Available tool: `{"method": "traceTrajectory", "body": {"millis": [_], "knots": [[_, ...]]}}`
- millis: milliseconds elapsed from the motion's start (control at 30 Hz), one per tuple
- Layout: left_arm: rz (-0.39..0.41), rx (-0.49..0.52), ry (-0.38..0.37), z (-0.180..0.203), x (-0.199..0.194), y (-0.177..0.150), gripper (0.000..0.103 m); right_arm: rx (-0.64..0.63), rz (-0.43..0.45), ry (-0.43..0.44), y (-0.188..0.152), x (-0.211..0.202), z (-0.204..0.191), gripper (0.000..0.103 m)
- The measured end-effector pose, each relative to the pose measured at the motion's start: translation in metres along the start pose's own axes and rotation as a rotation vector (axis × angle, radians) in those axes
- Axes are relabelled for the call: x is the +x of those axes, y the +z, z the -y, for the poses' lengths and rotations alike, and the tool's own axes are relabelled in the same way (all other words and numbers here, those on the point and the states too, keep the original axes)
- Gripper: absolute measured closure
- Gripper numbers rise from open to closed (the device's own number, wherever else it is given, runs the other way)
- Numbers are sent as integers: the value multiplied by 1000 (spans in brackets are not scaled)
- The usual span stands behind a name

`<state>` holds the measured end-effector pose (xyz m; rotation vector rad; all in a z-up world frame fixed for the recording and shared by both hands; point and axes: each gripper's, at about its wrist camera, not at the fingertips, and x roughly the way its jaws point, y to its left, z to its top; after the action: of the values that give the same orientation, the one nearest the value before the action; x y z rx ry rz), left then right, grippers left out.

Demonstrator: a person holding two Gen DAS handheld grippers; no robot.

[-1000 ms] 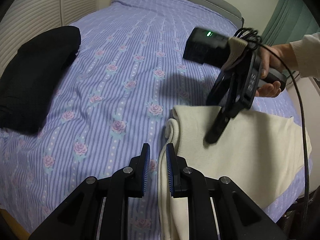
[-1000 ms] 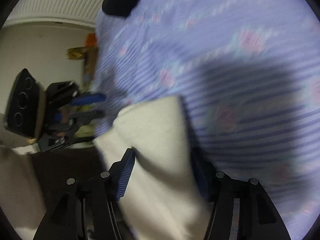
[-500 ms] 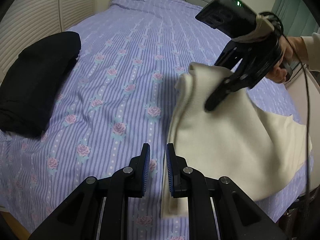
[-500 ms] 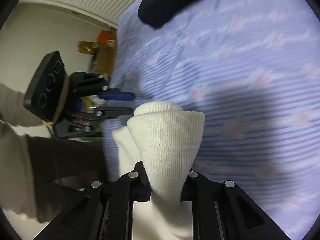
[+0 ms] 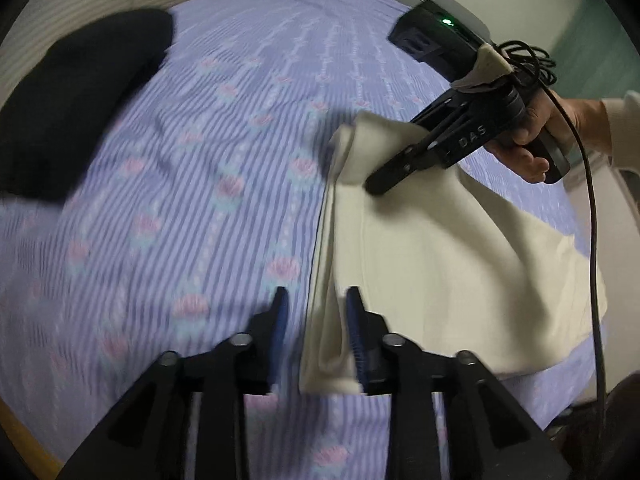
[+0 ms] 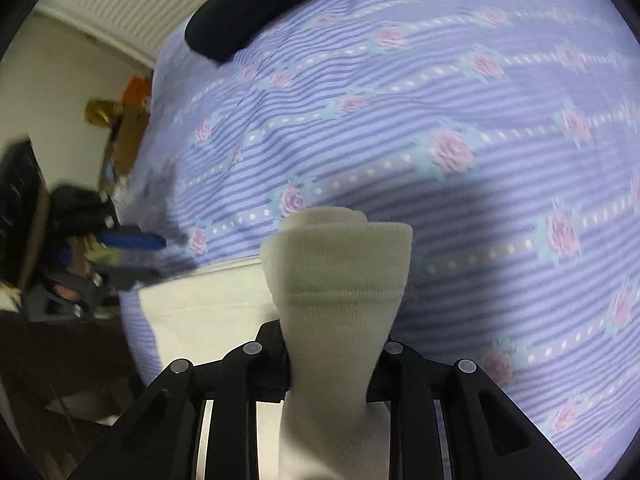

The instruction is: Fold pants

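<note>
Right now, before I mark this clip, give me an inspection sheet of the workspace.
Surface: bed with lilac striped, rose-print cover.
Job's things: cream pants, one end lifted, the rest lying on the bed.
Clutter: black garment at the bed's far side.
Grippers: right gripper shut on a bunched pants end, jaws easing open; left gripper jaws opening, a pants edge between them, not pinched.
Cables: black cable from the right gripper.
Surroundings: slatted wall panel.

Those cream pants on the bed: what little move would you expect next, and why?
Probably close the left gripper on the hanging edge of the cream pants. Its jaws are opening with that edge between them, not yet pinched, while the right gripper already clamps a bunched corner lifted off the striped bedspread.
</note>
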<state>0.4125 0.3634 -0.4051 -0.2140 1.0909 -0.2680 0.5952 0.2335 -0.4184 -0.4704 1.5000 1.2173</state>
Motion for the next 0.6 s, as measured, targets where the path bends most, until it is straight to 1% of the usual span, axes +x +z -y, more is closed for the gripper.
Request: {"method": "traceTrajectory", "body": {"millis": [33,100,200,267,333,433,500,567,600], "knots": [[4,-18,2,-1,-2,-5,61,-13,-3,0,0,-2,-1,78],[6,-44,0,1,-6,-17,57,-40,-15,-13,1,-1,-1,76],[-5,-69,0,5,-4,-30,54,-62,-25,-23,2,6,-8,76],[-14,-88,-5,6,0,-34,54,-64,-24,-30,4,7,-8,76],[-19,-110,-6,7,7,-34,54,-57,-19,-30,9,13,-16,76],[-34,-143,1,7,17,-37,54,-59,-15,-33,6,15,-20,76],[-30,-184,-2,6,23,-39,54,-66,-17,-38,6,18,-27,76],[-31,-199,3,5,26,-39,54,-71,-17,-39,5,16,-28,76],[-34,-193,17,6,29,-39,58,-72,-14,-38,4,14,-28,76]]}}
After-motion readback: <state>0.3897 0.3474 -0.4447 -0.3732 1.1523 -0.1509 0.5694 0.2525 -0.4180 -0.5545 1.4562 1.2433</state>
